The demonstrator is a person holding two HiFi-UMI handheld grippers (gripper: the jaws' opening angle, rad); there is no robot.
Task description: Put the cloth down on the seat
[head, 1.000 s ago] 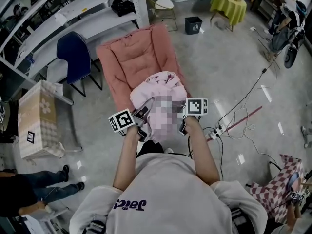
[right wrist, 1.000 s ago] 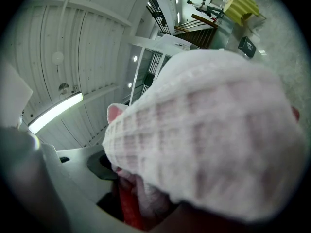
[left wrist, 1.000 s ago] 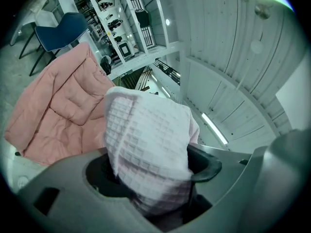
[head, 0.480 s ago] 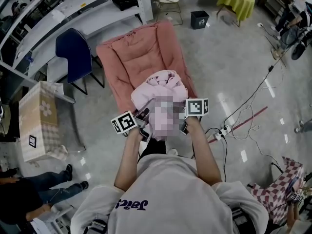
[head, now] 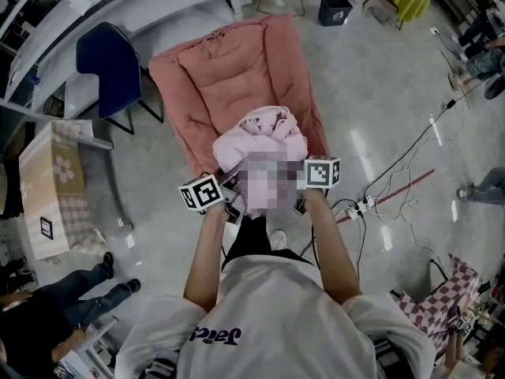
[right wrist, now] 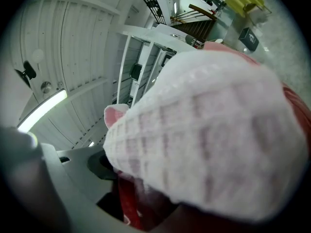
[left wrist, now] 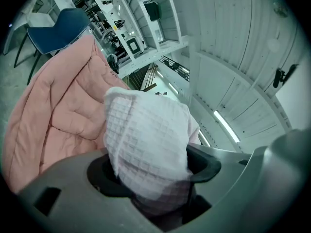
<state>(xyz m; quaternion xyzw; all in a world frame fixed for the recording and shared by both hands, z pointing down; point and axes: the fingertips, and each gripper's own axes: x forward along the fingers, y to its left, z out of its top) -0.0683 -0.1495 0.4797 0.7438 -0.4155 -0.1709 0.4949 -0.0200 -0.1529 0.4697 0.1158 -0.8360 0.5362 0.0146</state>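
Cloth (head: 260,136) bunched, clamped by left gripper (head: 230,196) and right gripper (head: 300,200) over seat (head: 229,77) near end. Recommend lowering level onto cushion, then parting both jaws together

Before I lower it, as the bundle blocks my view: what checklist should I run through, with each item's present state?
1. Left hand-held gripper shut on the cloth: ok.
2. Right hand-held gripper shut on the cloth: ok.
3. Cloth above the seat, at its near end: ok.
4. Visible part of the seat free of other things: ok.
5. Cloth resting on the seat: cannot tell.
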